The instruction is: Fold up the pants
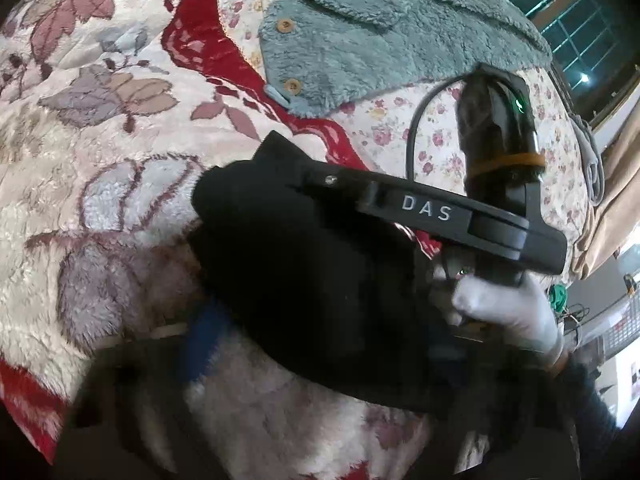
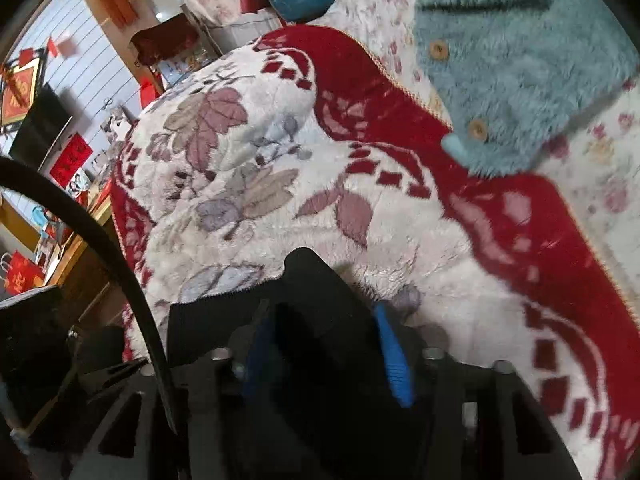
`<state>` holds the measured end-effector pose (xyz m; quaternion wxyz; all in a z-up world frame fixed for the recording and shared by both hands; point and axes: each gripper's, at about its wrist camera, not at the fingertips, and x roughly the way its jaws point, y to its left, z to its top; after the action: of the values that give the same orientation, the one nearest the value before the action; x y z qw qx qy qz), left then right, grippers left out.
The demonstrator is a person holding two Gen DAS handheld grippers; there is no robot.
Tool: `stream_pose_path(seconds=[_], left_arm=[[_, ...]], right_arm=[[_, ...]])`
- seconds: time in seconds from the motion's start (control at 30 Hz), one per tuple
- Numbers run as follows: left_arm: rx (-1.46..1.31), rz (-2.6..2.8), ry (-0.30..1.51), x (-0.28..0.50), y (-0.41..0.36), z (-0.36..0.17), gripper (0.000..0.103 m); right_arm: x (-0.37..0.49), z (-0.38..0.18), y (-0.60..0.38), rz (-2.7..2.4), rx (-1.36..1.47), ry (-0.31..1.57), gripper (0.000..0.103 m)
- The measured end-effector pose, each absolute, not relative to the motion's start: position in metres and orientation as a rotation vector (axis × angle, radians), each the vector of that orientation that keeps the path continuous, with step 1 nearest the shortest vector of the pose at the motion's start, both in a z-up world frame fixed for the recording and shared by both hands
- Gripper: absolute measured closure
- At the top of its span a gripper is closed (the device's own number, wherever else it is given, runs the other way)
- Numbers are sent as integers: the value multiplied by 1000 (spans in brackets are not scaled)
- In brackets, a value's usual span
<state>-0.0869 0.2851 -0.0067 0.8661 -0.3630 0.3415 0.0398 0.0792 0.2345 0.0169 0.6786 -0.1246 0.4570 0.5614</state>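
The black pants (image 1: pixel 304 280) hang bunched above the floral blanket, held up by both grippers. In the left wrist view my left gripper (image 1: pixel 208 336) is shut on the pants; only one blue pad (image 1: pixel 208 340) shows beside the cloth. The right gripper's body marked DAS (image 1: pixel 440 216), held by a white-gloved hand (image 1: pixel 508 312), grips the pants' upper edge. In the right wrist view my right gripper (image 2: pixel 320 348) is shut on the black pants (image 2: pixel 308 304), blue pads (image 2: pixel 394 364) on either side of the cloth.
A cream and red floral blanket (image 2: pixel 280 184) covers the bed. A fluffy teal garment with wooden buttons (image 1: pixel 380 40) lies at the far side, also in the right wrist view (image 2: pixel 520 80). A flowered sheet (image 1: pixel 432 148) lies beyond. Room furniture and red decorations (image 2: pixel 24 92) stand left.
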Motion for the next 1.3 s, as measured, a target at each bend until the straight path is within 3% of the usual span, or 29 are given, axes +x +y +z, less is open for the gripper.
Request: stream_pose_path(seconds=[0.03,0.07,0.17,0.4,0.73,1.03,1.3], left_arm=[[-783,93,748,-84,291,-13,76],[-826,73,746,-85,296,-17,77],[-850,42,714,-90,298,-10,84],[-673,14,606,-106,259,50,86],[-426,-274,536,-101,134,127,86],[-317,-435,702,-60,13,94,86],[-254,-411,809,-46,-26,52,86]], right_arm=[[79,18,231,1255,-253,1015,75],[80,21,226,1255,-221,1007,81],[79,37,203,1273,-92,981,86],[60,97,135,1284,121,855,87],[46,158,-24,1186,385,686,87],[36,117,-158,947,485,729,87],[42,59,-213,760,534,797,87]])
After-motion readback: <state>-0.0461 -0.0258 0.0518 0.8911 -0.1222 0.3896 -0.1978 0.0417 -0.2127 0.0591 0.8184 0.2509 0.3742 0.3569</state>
